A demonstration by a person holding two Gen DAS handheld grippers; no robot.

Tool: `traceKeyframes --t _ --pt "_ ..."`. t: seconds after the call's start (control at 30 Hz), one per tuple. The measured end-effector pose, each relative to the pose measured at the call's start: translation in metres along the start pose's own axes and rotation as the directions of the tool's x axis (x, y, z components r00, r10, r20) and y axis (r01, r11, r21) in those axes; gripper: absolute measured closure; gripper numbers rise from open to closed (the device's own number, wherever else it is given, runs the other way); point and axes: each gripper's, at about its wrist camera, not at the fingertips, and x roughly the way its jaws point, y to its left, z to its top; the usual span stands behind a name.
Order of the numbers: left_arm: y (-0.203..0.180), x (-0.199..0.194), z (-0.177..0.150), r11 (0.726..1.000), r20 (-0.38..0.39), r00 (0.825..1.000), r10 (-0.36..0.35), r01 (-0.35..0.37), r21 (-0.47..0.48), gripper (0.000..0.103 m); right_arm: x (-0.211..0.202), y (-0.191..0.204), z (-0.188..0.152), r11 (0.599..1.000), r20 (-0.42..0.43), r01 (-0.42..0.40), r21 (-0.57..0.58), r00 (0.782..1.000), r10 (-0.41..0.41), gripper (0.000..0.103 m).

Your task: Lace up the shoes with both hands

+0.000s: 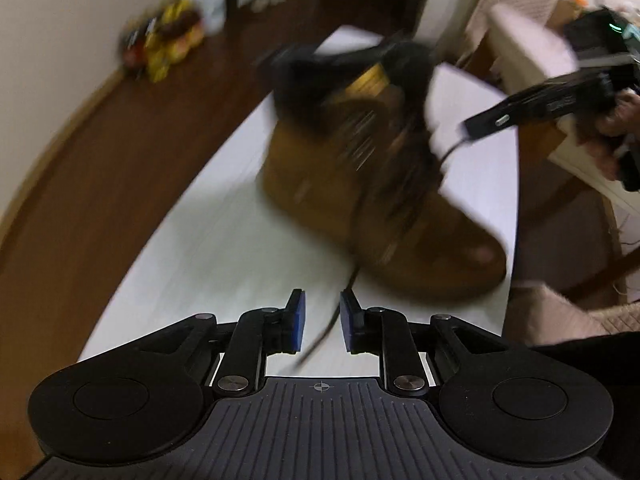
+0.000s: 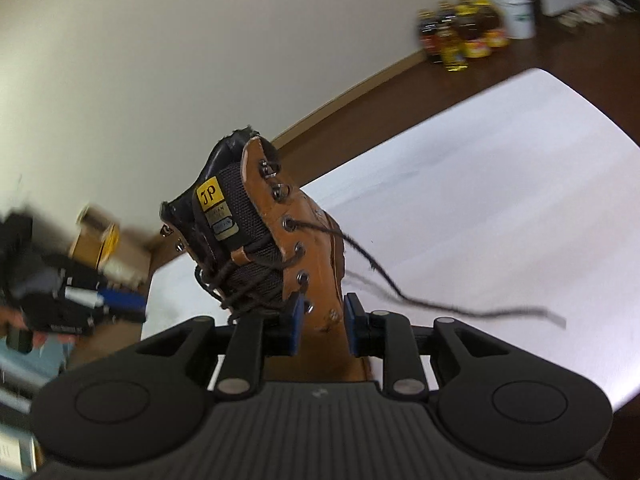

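Your left tool (image 1: 320,322) is released: its blue pads stand apart with a dark lace end (image 1: 320,340) lying untouched in the gap. Your right tool (image 2: 323,324) is also released, pads clear of the tan boot (image 2: 276,240) seen between them. The boot rests on the white tabletop (image 2: 480,220); its free lace (image 2: 420,300) trails across the surface.
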Motion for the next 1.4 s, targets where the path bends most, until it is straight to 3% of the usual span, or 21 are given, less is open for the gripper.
traceKeyframes --t 0.07,0.17,0.27,0.37,0.47,0.57,0.63,0.67,0.73,0.87,0.97,1.1,1.13,1.2,1.27,1.4 --pt "-0.013 0.011 0.01 0.999 0.032 0.999 0.029 -0.03 0.03 0.082 0.001 -0.01 0.01 1.0 -0.022 -0.018 -0.026 1.0 0.017 0.078" --pt "-0.021 0.022 0.019 1.0 0.038 0.999 0.016 -0.017 0.025 0.082 0.001 -0.021 0.021 0.997 -0.054 -0.039 -0.07 0.998 0.035 0.077" --pt "-0.025 0.028 0.023 0.995 0.04 0.997 0.07 -0.072 0.062 0.082 0.001 -0.024 0.026 0.994 -0.068 -0.046 -0.104 0.997 0.039 0.077" --pt "-0.016 0.033 0.025 0.997 0.04 0.997 0.067 -0.068 0.033 0.1 0.006 -0.015 0.027 0.975 -0.079 -0.04 -0.219 0.997 0.023 0.077" --pt "-0.011 0.032 0.02 0.999 0.013 0.999 0.051 -0.051 0.016 0.1 0.013 -0.003 0.028 0.938 -0.075 -0.036 -0.345 0.997 0.011 0.076" --pt "-0.012 0.03 0.008 0.995 -0.031 0.996 0.084 -0.082 0.05 0.101 0.026 0.013 0.025 0.862 -0.071 -0.033 -0.506 0.997 -0.003 0.075" --pt "-0.012 0.029 0.004 0.995 -0.037 0.995 0.09 -0.089 0.04 0.101 0.038 0.027 0.02 0.774 -0.058 -0.023 -0.633 0.998 -0.017 0.076" --pt "-0.012 0.027 0.002 0.995 -0.034 0.995 0.096 -0.095 0.025 0.101 0.042 0.029 0.018 0.752 -0.063 -0.02 -0.659 0.998 -0.028 0.079" --pt "-0.011 0.028 -0.001 0.995 -0.043 0.994 0.103 -0.103 0.011 0.101 0.051 0.033 0.014 0.714 -0.075 -0.016 -0.7 0.996 -0.051 0.1" --pt "-0.016 0.03 -0.014 0.994 -0.095 0.99 0.105 -0.105 0.005 0.101 0.049 0.012 0.015 0.772 -0.085 0.052 -0.633 0.987 -0.136 0.101" --pt "-0.024 0.026 -0.022 0.997 -0.1 0.994 0.033 -0.039 -0.065 0.101 0.042 0.003 0.01 0.802 -0.112 0.073 -0.593 0.979 -0.173 0.101" --pt "-0.045 0.018 -0.018 0.998 -0.082 0.996 -0.036 0.032 -0.057 0.102 0.031 0.012 -0.006 0.877 -0.249 -0.048 -0.477 0.965 -0.082 0.101" --pt "-0.049 0.017 -0.016 0.997 -0.08 0.995 -0.052 0.048 -0.056 0.101 0.029 0.014 -0.009 0.912 -0.292 -0.109 -0.396 0.956 -0.013 0.101" --pt "-0.056 0.018 -0.012 0.996 -0.071 0.995 -0.073 0.069 -0.052 0.102 0.028 0.021 -0.012 0.94 -0.334 -0.188 -0.284 0.939 0.087 0.101" --pt "-0.061 0.023 -0.011 0.993 -0.065 0.992 -0.104 0.101 -0.053 0.102 0.033 0.032 -0.018 0.946 -0.35 -0.24 -0.218 0.924 0.153 0.101" --pt "-0.063 0.03 -0.011 0.995 -0.046 0.995 -0.09 0.089 -0.039 0.101 0.043 0.042 -0.023 0.949 -0.361 -0.254 -0.184 0.916 0.175 0.101"
